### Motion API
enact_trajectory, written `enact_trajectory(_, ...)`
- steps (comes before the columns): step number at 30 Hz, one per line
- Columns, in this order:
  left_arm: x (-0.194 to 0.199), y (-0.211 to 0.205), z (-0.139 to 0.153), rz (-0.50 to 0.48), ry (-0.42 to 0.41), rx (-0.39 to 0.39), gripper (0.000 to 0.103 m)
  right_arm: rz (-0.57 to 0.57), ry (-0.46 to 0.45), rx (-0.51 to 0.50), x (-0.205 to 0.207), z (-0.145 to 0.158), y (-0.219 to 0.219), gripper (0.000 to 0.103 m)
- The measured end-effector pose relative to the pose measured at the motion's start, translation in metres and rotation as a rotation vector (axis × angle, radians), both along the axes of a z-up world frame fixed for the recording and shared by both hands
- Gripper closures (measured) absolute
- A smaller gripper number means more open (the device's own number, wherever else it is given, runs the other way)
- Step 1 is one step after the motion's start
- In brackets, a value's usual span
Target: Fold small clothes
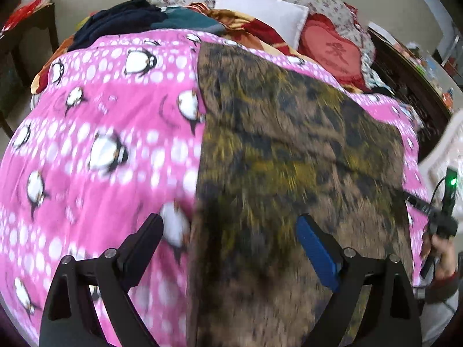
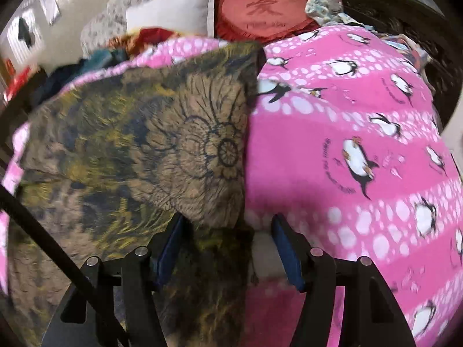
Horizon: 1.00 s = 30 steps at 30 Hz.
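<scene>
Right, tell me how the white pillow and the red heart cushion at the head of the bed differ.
The white pillow is rectangular and plain; the red heart cushion is heart-shaped with a character stitched on its face. The pillow has a smooth edge, the cushion a frilled one. In the right wrist view the pillow sits left of the cushion. Both lean at the far end of the bed, beyond the pink penguin blanket.

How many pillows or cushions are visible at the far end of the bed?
2. A white pillow leans against the floral bedding, and a red heart-shaped cushion sits directly to its right in the right wrist view. Others may be hidden under the clothes pile.
</scene>
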State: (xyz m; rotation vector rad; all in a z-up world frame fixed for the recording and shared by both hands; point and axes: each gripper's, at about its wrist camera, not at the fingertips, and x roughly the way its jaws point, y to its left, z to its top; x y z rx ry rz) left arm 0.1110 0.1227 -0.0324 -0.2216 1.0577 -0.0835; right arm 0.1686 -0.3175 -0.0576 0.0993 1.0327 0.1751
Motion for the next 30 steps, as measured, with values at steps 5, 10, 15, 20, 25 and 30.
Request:
enact_trajectory(5,-0.048,0.006,0.006,-0.044,0.016,-0.031,0.01,0.085,-0.046,0.094,-0.065,0.045,-0.002,0.026)
enact_trajectory(10,-0.095,0.004,-0.006,-0.097,0.077,-0.016,0.01,0.146,-0.021,0.147,-0.138,0.061,-0.009,0.021)
enact_trajectory(15,-0.129,0.006,-0.027,-0.105,0.137,-0.027,0.01,0.173,0.046,0.121,-0.199,0.047,-0.02,0.019)
enact_trajectory(20,-0.154,0.002,-0.031,-0.114,0.137,-0.018,0.01,0.169,0.111,0.13,-0.238,0.026,-0.029,0.019)
enact_trajectory(25,-0.176,-0.004,-0.035,-0.162,0.172,-0.028,0.01,0.154,0.156,0.159,-0.256,0.011,-0.033,0.019)
enact_trajectory(30,-0.19,0.001,-0.043,-0.154,0.21,-0.069,0.01,0.183,0.194,0.191,-0.264,-0.006,-0.025,0.019)
